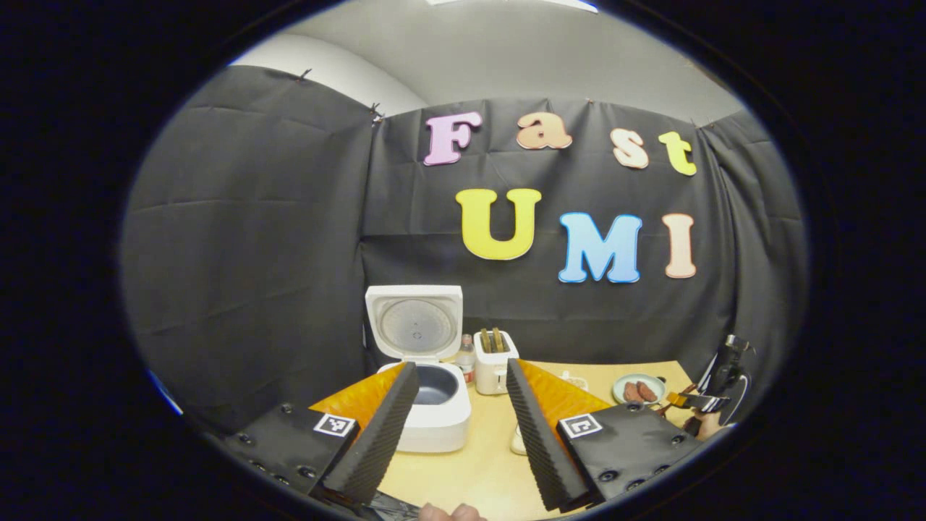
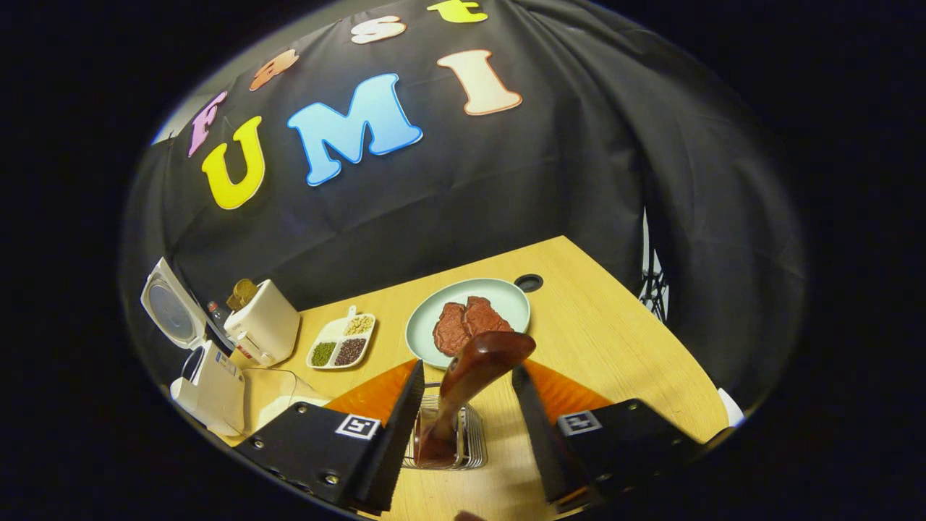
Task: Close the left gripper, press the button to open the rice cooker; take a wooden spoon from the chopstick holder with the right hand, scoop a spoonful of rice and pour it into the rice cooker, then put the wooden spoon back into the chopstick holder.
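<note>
The wooden spoon (image 2: 474, 376) stands handle-up in the wire chopstick holder (image 2: 445, 438) on the near desk (image 2: 615, 333), between the right gripper (image 2: 466, 412)'s wide-open, empty fingers, placed for grasping. The left gripper (image 1: 463, 427) hangs open and empty before the rice cooker (image 1: 430, 394), lid up.

Wooden table (image 2: 600, 325) with rice cooker (image 1: 434, 405), plate (image 2: 499, 297).

Open tongs (image 1: 463, 405) face the open-lidded rice cooker (image 1: 423, 376).
</note>
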The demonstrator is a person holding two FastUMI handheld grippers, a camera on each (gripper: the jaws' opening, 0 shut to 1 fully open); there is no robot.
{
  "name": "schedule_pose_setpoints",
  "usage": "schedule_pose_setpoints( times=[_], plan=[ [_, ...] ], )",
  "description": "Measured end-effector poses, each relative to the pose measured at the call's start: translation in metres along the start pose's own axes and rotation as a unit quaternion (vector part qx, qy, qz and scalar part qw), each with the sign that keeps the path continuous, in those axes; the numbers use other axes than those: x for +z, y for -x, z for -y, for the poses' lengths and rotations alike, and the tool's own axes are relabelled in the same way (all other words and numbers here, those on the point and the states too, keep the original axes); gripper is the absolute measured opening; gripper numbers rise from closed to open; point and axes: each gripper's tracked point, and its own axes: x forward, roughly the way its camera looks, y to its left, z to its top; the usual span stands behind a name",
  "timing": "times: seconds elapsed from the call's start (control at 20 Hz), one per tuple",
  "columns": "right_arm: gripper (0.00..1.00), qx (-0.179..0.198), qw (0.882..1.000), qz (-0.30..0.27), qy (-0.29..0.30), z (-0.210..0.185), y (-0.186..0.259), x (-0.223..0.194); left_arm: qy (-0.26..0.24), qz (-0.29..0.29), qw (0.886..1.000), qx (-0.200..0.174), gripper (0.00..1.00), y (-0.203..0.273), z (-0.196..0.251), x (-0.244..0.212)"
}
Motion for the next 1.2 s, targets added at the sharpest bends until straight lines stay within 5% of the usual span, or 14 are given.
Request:
schedule_pose_setpoints(
  times=[0.05, 0.2, 0.25, 0.45, 0.75, 0.95, 1.2],
  plan=[
    [0.38, 0.005, 1.0, -0.002, -0.007, -0.003, -0.001, 0.002, 0.003, -0.001, 1.0, 0.002, 0.82, 0.001, -0.003, 0.0],
    [0.39, 0.013, 1.0, -0.007, -0.027, -0.009, -0.01, -0.002, 0.009, -0.005, 1.0, 0.009, 0.87, 0.004, -0.014, -0.004],
    [0.18, 0.014, 0.999, -0.015, -0.035, -0.012, -0.004, 0.0, 0.011, -0.008, 1.0, 0.012, 0.84, 0.005, -0.018, -0.007],
    [0.17, 0.045, 0.997, -0.01, -0.068, -0.026, 0.016, 0.013, 0.017, -0.008, 1.0, 0.019, 0.82, 0.011, -0.029, -0.007],
    [0.17, 0.067, 0.996, 0.038, -0.043, -0.047, 0.055, 0.069, 0.042, 0.002, 0.999, 0.014, 0.82, 0.008, -0.04, -0.009],
    [0.17, 0.127, 0.99, 0.049, -0.022, -0.12, 0.083, 0.097, 0.066, 0.01, 0.998, 0.005, 0.82, 0.004, -0.048, -0.011],
    [0.17, 0.178, 0.984, 0.003, 0.025, -0.214, 0.072, 0.056, 0.09, 0.025, 0.996, 0.0, 0.82, 0.001, -0.064, -0.006]
  ],
)
